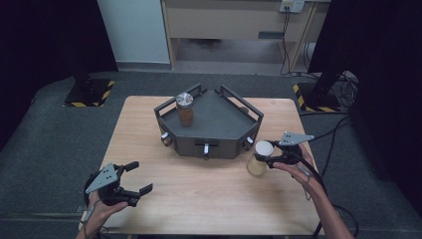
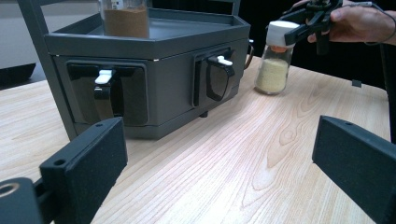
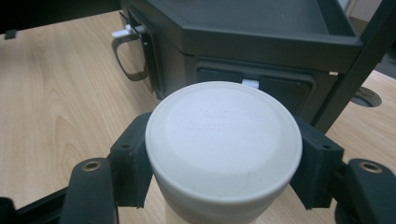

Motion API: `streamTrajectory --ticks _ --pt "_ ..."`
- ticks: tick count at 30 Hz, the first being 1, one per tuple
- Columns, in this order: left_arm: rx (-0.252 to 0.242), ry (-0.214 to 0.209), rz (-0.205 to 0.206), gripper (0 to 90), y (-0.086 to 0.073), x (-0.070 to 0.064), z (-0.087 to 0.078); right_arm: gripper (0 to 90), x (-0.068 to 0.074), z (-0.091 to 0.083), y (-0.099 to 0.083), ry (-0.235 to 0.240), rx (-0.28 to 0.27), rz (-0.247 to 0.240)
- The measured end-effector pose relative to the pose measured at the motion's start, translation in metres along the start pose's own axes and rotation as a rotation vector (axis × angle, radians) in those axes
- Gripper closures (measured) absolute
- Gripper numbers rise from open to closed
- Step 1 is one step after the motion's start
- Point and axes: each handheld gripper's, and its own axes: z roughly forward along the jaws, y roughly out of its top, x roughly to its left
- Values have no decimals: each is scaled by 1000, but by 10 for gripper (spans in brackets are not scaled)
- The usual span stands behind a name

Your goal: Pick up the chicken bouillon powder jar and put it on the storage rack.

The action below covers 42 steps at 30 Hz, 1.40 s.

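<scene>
White-lidded glass jar of pale grains (image 1: 259,158) sat right of centre, clamped at its cap by your right gripper (image 1: 270,154). You needed a level lift onto the dark grey 2-tier metal rack (image 1: 226,139). Your left gripper (image 1: 140,178) gaped empty, lower left.

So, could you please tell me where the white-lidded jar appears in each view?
High view: white-lidded jar right of centre, in the right gripper.
Left gripper view: upper right, standing on the table.
Right gripper view: bottom centre, between the jaws.
Shared landmark: the dark grey rack.
</scene>
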Motion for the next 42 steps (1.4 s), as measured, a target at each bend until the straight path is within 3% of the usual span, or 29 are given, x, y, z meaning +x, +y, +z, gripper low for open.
streamTrajectory --ticks 10,17,25,34,42 --pt "-1 3 -1 20 0 0 -1 341 -7 -19 43 42 -9 -65" --pt "1 1 0 20 0 1 0 341 -22 -22 79 128 -14 -83" --pt "2 1 -3 19 0 1 -1 341 -35 -10 120 214 1 -110" --pt "0 -1 -5 19 0 1 -1 341 -44 7 154 241 -11 -109" --pt "0 -1 -6 19 0 2 -1 342 -48 17 177 230 -36 -100"
